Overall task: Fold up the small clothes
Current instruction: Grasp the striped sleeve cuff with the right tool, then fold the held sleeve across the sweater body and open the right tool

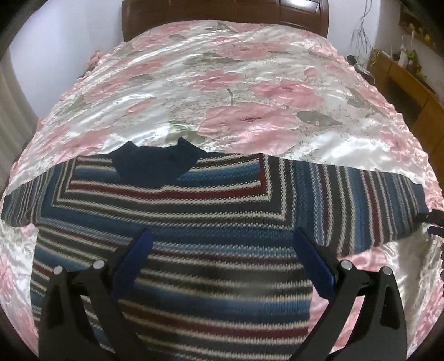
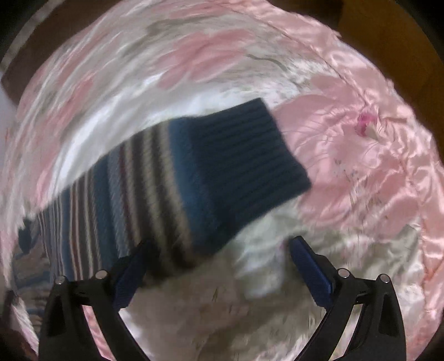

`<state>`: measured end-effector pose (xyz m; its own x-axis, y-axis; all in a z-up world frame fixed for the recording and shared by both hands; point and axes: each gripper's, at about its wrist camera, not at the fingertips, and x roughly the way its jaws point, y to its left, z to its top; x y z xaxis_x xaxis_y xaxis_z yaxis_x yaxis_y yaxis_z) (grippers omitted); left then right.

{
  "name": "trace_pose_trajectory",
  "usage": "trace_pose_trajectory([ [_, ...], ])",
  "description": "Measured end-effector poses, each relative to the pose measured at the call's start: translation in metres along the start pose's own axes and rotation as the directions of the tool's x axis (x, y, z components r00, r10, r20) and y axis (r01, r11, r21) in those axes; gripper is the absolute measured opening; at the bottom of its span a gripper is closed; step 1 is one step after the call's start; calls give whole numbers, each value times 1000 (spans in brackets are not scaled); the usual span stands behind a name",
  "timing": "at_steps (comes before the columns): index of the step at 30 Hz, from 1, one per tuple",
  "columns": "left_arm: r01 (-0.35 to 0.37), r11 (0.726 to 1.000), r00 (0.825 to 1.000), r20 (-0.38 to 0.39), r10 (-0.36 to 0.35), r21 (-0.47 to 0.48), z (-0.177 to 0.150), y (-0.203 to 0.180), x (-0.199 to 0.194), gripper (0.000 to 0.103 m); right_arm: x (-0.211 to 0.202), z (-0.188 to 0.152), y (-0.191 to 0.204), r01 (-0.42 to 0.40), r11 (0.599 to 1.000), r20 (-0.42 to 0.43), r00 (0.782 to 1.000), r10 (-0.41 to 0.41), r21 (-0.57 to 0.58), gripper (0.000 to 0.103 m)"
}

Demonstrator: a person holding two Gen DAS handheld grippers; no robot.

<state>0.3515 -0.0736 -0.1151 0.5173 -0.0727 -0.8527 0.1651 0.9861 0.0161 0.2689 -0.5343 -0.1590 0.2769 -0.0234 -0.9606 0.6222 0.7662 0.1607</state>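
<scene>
- While the striped knit sweater [image 1: 211,211] lies flat and face up on the floral satin bedspread [image 1: 249,91], both sleeves spread sideways and the navy collar [image 1: 155,163] toward the wooden headboard [image 1: 222,14], no fold is visible, so the task is judged to be at its start.
- The left gripper [image 1: 222,250] hovers over the sweater's torso, fingers spread wide and holding nothing. Risk: closing here would pinch mid-body knit and drag the whole garment out of square.
- In the right wrist view, the sleeve [image 2: 144,194] runs diagonally, ending in the navy ribbed cuff [image 2: 249,155], which lies flat on the bedspread.
- The right gripper [image 2: 222,258] is likewise released and empty, one finger over the sleeve's lower edge, the other over bare satin. The frame is blurred, so contact cannot be confirmed.
- Risk: a closing pinch could catch the bedspread along with the knit, or only one layer of it.
- Risk: the slick-looking satin may let the sweater slide during a lift, skewing the fold.
</scene>
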Motion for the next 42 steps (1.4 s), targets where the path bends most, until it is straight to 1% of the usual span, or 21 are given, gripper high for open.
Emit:
trace_pose_trajectory([
  [1, -4, 1000, 1000, -1, 4, -1, 0, 0, 3, 100, 4, 3, -7, -18, 999, -4, 1000, 18, 29, 99],
  [3, -13, 1000, 1000, -11, 13, -4, 0, 1, 12, 100, 9, 8, -12, -23, 999, 2, 1000, 23, 49, 98],
  [6, -25, 1000, 999, -28, 25, -7, 3, 2, 25, 100, 12, 13, -8, 10, 1000, 7, 1000, -10, 28, 96],
  [8, -23, 1000, 999, -36, 22, -15, 7, 2, 32, 100, 13, 15, -2, 33, 999, 10, 999, -33, 14, 91],
  [9, -18, 1000, 999, -39, 17, -19, 10, 1, 35, 100, 14, 18, 0, 47, 999, 9, 999, -47, 12, 84],
  [10, -14, 1000, 999, -44, 13, -21, 13, 0, 37, 100, 16, 22, 2, 52, 999, 12, 999, -52, 8, 71],
  [11, -14, 1000, 999, -46, 13, -22, 16, -2, 39, 100, 16, 22, 5, 56, 998, 24, 998, -56, -3, 61],
  [12, -12, 1000, 999, -45, 11, -23, 18, -3, 39, 100, 13, 21, 8, 49, 999, 36, 998, -48, -12, 39],
  [13, -9, 1000, 999, -39, 8, -23, 20, -4, 39, 100, 12, 22, 8, 34, 999, 41, 999, -33, -9, 25],
  [15, -15, 1000, 1000, -23, 14, -19, 22, -1, 37, 100, 6, 20, 13, 3, 1000, 56, 998, -4, 0, 16],
  [17, -31, 999, 999, -12, 31, -17, 21, 7, 35, 100, -9, 14, 28, 62, 997, 135, 989, -55, -52, 15],
  [19, -46, 998, 999, -14, 46, -35, 19, 21, 35, 100, -24, 4, 52, 121, 984, 213, 973, -92, -131, 14],
  [22, -74, 995, 997, -30, 72, -60, 17, 46, 37, 100, -37, -13, 92, 134, 964, 267, 961, -70, -231, 14],
  [25, -105, 991, 994, -37, 102, -82, 16, 70, 37, 100, -43, -29, 128, 148, 942, 290, 955, -57, -302, 14],
  [27, -113, 989, 993, -36, 110, -93, 15, 81, 35, 100, -40, -35, 157, 130, 931, 283, 959, -30, -340, 14],
  [30, -124, 988, 992, -36, 121, -93, 14, 94, 32, 100, -35, -50, 198, 118, 904, 269, 963, -3, -411, 14],
  [32, -124, 988, 992, -37, 121, -94, 14, 101, 30, 100, -29, -64, 233, 105, 877, 254, 967, 20, -470, 14],
  [35, -120, 988, 992, -42, 116, -100, 13, 106, 29, 100, -19, -86, 267, 59, 849, 216, 974, 66, -525, 14],
  [37, -113, 988, 993, -49, 108, -101, 10, 107, 29, 100, -8, -102, 289, 42, 828, 189, 979, 78, -559, 14],
  [41, -104, 990, 993, -59, 99, -95, 8, 104, 31, 100, 17, -120, 311, 30, 803, 139, 988, 67, -595, 16],
  [42, -100, 991, 994, -62, 95, -91, 7, 102, 31, 100, 22, -124, 314, 14, 798, 117, 991, 71, -603, 22],
])
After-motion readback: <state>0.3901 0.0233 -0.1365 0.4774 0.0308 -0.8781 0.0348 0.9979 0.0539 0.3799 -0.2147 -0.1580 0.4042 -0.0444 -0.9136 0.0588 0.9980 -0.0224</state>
